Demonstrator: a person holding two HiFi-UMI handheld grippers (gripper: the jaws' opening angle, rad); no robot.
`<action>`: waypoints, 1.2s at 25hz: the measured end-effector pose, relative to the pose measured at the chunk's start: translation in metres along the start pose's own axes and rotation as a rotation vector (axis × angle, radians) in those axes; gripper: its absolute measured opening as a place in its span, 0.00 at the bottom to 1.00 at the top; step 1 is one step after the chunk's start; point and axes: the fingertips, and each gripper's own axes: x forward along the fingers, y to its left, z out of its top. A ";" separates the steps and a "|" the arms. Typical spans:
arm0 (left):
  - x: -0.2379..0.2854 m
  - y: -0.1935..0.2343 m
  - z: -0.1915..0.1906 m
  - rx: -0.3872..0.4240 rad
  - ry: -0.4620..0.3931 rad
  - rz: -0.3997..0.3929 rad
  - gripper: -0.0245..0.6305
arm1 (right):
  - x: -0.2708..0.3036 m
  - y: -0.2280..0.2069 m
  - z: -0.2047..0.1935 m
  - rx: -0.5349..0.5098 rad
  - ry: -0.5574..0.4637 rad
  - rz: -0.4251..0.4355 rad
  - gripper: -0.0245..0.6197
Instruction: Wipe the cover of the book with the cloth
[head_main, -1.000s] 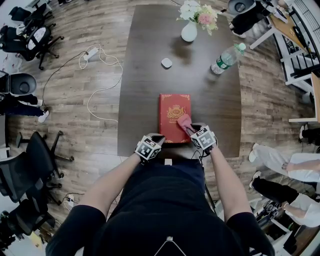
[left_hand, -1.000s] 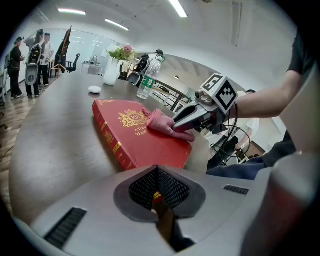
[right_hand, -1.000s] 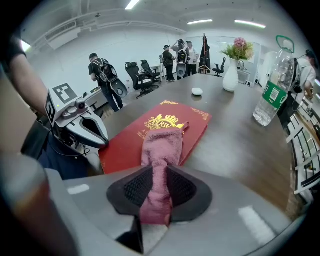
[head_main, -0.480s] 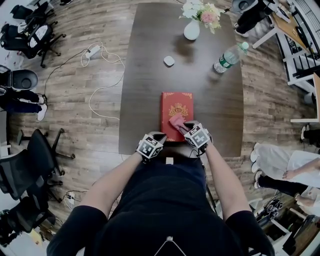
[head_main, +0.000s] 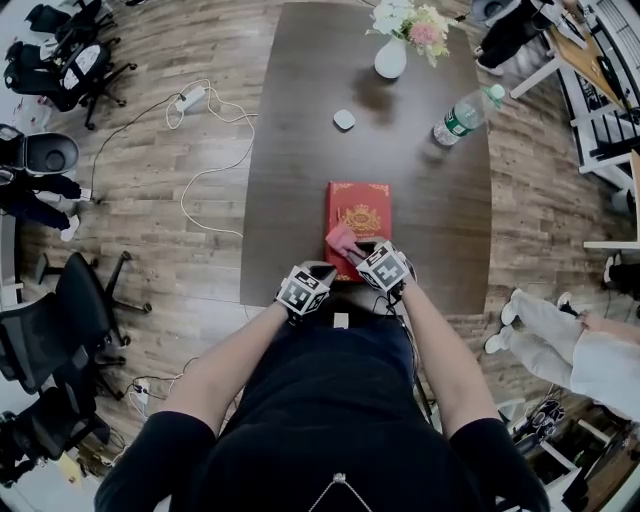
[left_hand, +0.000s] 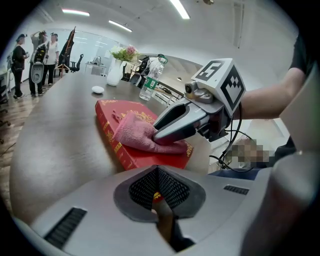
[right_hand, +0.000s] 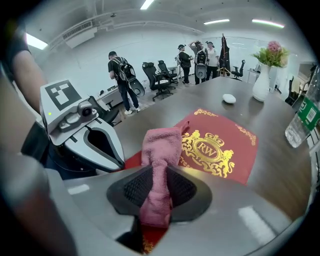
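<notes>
One book (head_main: 360, 208), one cloth (head_main: 340, 239)

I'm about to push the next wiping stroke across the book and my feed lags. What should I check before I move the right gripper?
1. Cloth held: ok. The right gripper has its jaws shut on the pink cloth.
2. Cloth on cover: ok. It lies on the near left part of the red book.
3. Book flat on the table: ok.
4. Book steadied: not ok. The left gripper is shut, empty and short of the book.
5. Stroke path: ok. The bottle and vase stand well beyond the book.
6. Dirt left on the cover: cannot tell.
</notes>
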 end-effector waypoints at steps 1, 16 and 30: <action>0.000 0.000 0.000 -0.001 -0.001 0.000 0.03 | 0.002 0.002 0.002 -0.004 0.000 0.004 0.19; -0.001 0.000 0.002 -0.005 -0.004 0.006 0.03 | 0.021 0.024 0.028 -0.039 -0.017 0.063 0.19; 0.000 0.000 0.002 -0.006 0.003 0.010 0.03 | 0.026 0.029 0.033 -0.047 -0.019 0.075 0.19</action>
